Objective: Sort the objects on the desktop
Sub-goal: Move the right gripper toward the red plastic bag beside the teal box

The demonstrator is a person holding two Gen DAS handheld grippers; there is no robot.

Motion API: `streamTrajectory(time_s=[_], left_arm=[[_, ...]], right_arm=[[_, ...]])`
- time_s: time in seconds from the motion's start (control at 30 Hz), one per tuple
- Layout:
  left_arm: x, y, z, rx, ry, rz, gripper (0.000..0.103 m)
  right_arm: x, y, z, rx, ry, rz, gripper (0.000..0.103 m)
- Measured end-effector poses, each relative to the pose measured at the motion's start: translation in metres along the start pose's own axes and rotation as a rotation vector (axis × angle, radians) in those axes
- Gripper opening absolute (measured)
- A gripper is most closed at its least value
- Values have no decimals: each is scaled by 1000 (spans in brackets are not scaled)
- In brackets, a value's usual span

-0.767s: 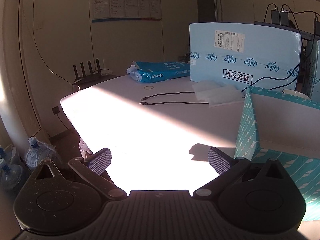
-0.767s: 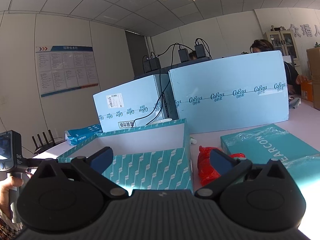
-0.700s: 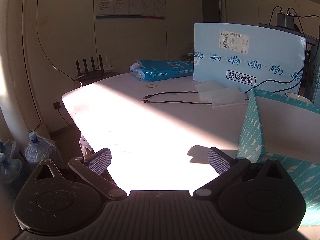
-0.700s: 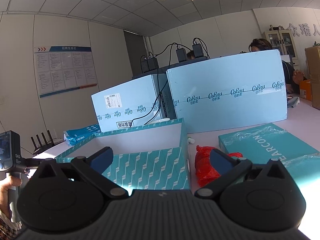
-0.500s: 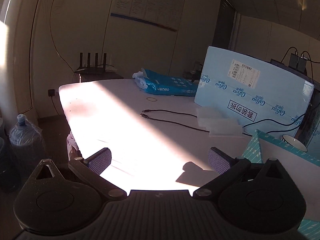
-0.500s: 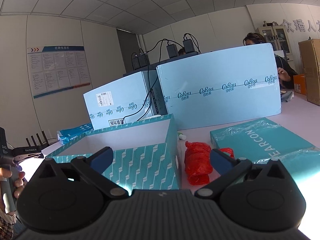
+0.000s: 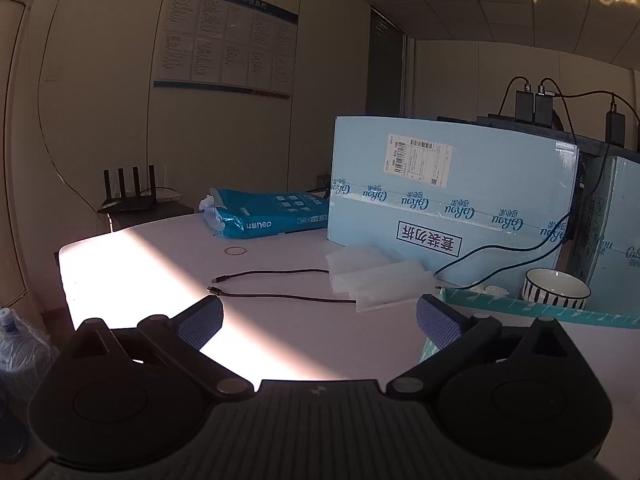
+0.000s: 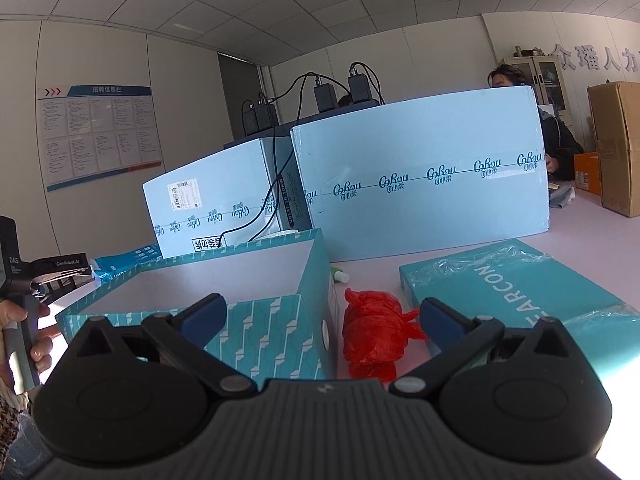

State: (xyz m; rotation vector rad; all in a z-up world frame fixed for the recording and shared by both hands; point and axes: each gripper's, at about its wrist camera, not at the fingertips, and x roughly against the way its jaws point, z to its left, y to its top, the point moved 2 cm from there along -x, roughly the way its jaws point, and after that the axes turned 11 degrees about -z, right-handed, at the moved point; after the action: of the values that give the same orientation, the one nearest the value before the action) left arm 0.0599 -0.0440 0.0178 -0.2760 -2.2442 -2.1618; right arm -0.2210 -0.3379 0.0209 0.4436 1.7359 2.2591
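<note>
My left gripper (image 7: pixel 318 318) stands open over the pale table, nothing between its fingers. Ahead of it lie a black cable (image 7: pixel 276 286), a small ring (image 7: pixel 235 251), folded white plastic packets (image 7: pixel 376 278) and a blue paper pack (image 7: pixel 268 216). A striped bowl (image 7: pixel 556 289) sits behind the teal patterned box's rim (image 7: pixel 540 309). My right gripper (image 8: pixel 322 316) is open too, hovering near the teal open box (image 8: pixel 272 332). A crumpled red plastic bag (image 8: pixel 374 334) lies just right of that box. A small white item (image 8: pixel 341 277) rests behind the bag.
Large light-blue cartons (image 8: pixel 420 184) wall off the table's back, with cables and chargers (image 8: pixel 340 92) on top. A flat teal wrapped box (image 8: pixel 516 288) lies at right. A person (image 8: pixel 516 80) sits behind the cartons. A router (image 7: pixel 132 196) and water bottles (image 7: pixel 16 344) are at left.
The left gripper has tilted up and swung so the bowl and more of the blue carton show. The right view has shifted slightly, with the red bag now between its fingers' line of sight.
</note>
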Motion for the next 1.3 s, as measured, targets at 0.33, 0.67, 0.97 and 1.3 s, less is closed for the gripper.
streamTrajectory(time_s=[0.33, 0.67, 0.97, 1.3], left_arm=[[-1, -2, 1, -4, -7, -6, 103], [1, -3, -3, -8, -32, 0, 103], [10, -4, -25, -64, -94, -31, 103], [23, -6, -64, -125, -185, -66, 103]], right_arm=[[-28, -11, 12, -36, 197, 71, 103], [-49, -25, 3, -121, 272, 97, 103], [-43, -26, 8, -19, 211, 87, 103], [-24, -20, -16, -40, 164, 77, 103]])
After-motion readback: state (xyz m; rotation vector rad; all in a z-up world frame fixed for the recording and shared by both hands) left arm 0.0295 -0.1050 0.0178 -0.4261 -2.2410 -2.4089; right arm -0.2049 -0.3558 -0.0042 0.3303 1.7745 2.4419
